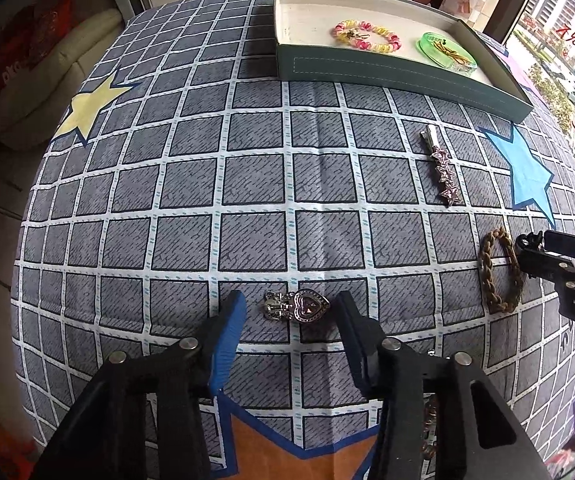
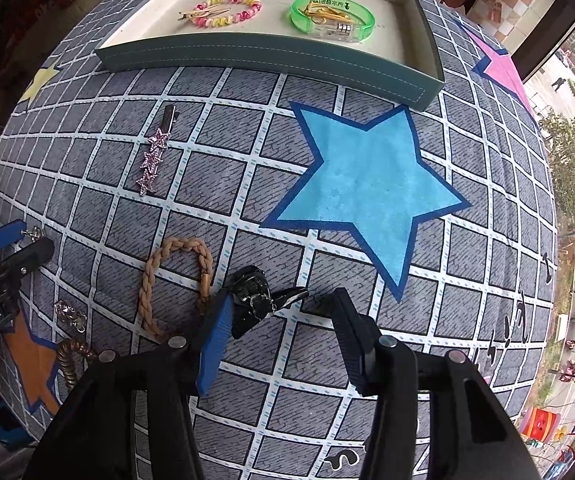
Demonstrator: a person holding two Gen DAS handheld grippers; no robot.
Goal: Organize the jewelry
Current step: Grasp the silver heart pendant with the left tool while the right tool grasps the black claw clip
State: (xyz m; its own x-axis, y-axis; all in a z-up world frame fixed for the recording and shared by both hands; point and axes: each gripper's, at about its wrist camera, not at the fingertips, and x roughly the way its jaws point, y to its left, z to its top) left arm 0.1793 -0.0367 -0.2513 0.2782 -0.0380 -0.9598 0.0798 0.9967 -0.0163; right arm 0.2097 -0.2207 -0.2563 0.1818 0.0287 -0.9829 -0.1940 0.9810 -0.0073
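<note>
Fingers of the left gripper stand apart around a small, hard, light heart clip; pinch its sides.

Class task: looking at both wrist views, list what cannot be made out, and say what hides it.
- Gold chain, left wrist view: mostly behind the left gripper finger.
- Black hair claw clip, right wrist view: partly behind the right gripper's blue pad.
- Green bangle's lettering: too small.

A gold chain partly hidden behind the right gripper's body; green bangle's printed lettering too small to read.
</note>
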